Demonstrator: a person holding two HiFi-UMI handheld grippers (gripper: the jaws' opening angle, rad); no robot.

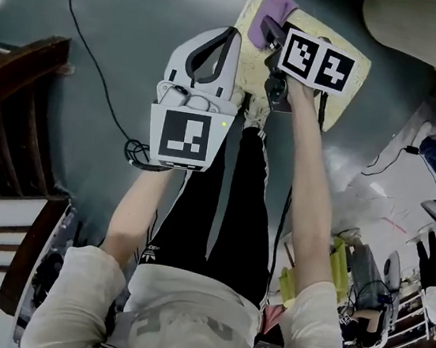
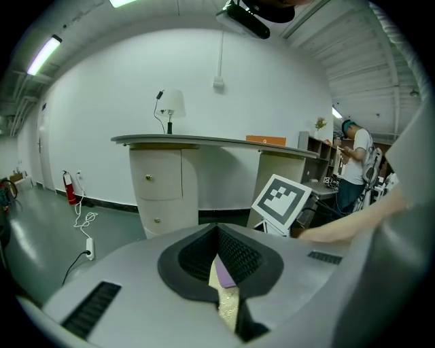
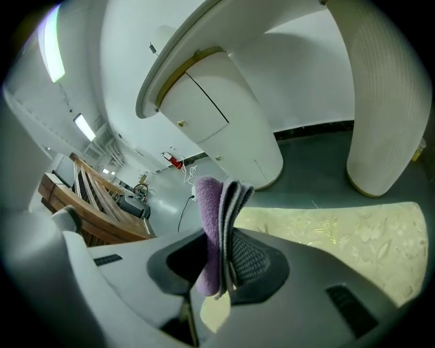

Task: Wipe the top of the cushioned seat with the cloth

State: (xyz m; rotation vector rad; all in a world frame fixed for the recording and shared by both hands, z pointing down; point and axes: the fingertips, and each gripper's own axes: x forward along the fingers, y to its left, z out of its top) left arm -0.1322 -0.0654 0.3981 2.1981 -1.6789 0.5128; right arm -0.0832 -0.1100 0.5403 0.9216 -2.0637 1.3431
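Note:
The cushioned seat is a pale yellow patterned pad at the top of the head view, beyond my legs. A folded purple cloth rests at its left end, with my right gripper shut on it. The right gripper view shows the cloth standing upright between the jaws of that gripper, and the seat spreading out to the right below. My left gripper hovers just left of the seat, its jaws together and empty. Through their narrow slit in the left gripper view I see a sliver of cloth and seat.
A dark wooden slatted bench stands at the left. A black cable runs across the grey floor. A white round counter and a ribbed beige column stand beyond the seat. A person stands far right by shelves.

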